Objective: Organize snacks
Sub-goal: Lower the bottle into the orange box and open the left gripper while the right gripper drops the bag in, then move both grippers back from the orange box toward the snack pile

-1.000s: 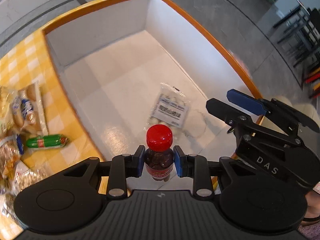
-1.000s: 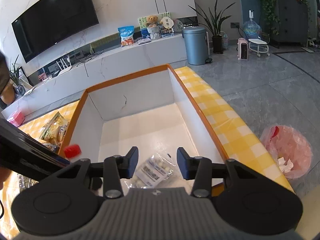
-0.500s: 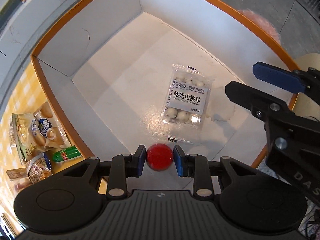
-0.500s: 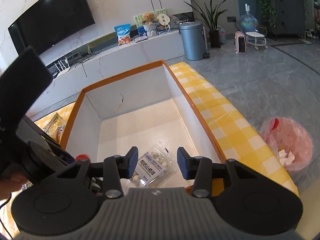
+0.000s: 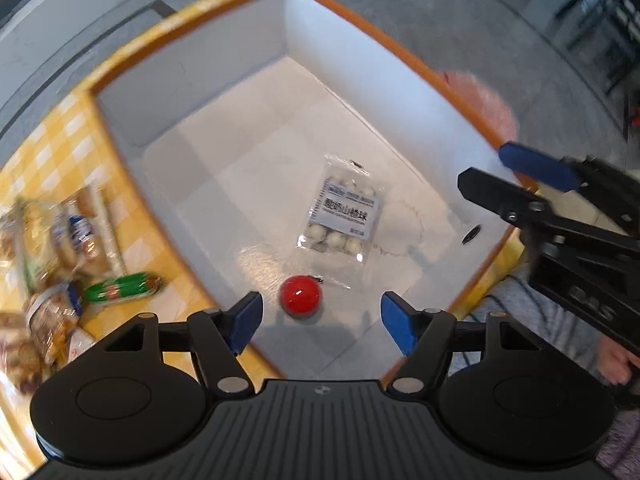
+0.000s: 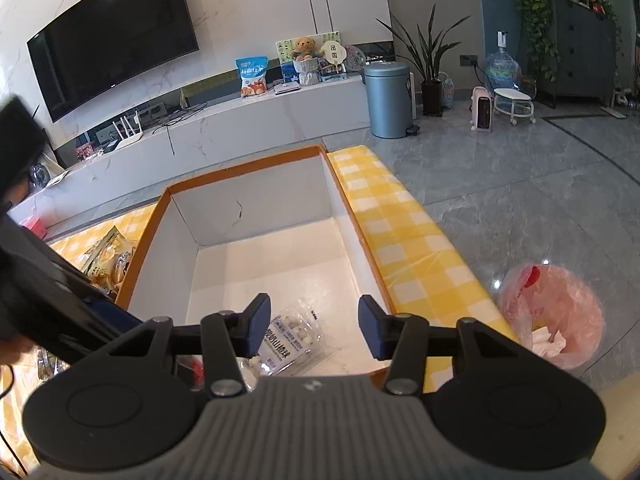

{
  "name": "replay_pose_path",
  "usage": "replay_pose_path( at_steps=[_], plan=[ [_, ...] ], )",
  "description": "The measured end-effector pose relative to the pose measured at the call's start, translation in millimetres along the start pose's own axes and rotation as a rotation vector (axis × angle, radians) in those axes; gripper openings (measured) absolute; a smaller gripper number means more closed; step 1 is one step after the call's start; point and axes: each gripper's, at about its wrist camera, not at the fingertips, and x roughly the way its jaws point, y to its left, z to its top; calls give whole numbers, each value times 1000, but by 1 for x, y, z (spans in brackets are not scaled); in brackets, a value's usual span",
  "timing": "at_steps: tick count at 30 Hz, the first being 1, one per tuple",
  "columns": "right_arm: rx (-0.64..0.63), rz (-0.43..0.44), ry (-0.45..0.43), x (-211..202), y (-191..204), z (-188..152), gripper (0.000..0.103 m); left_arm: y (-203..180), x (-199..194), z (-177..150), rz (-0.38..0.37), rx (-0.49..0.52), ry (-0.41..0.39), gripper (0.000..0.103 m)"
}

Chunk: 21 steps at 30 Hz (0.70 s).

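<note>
Fingers of the left gripper [image 5: 322, 322] have just been opening and stand released around a red-capped bottle [image 5: 301, 300] upright on the box [image 5: 400, 72] floor; just right lies a packet of yogurt hawthorn balls [image 5: 344, 216]. Further right, the right gripper [image 6: 314, 326] hangs parted, empty, over that packet.
</note>
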Motion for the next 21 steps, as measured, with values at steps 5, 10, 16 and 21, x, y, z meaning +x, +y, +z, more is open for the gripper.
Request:
replay_pose_path(
  at_steps=[5,10,16,21],
  plan=[
    [-58,58,31,4,8,3,51,17,-45,-33,37,-117,-168,83],
    [-172,200,118,15,29,12,66,34,-61,-74,189,-234,-331,83],
    [-376,211,243,39,71,12,66,60,-51,-118,257,-372,-388,83],
    [-440,280,334,65,90,13,62,79,-49,-149,214,-427,-396,83]
  ],
)
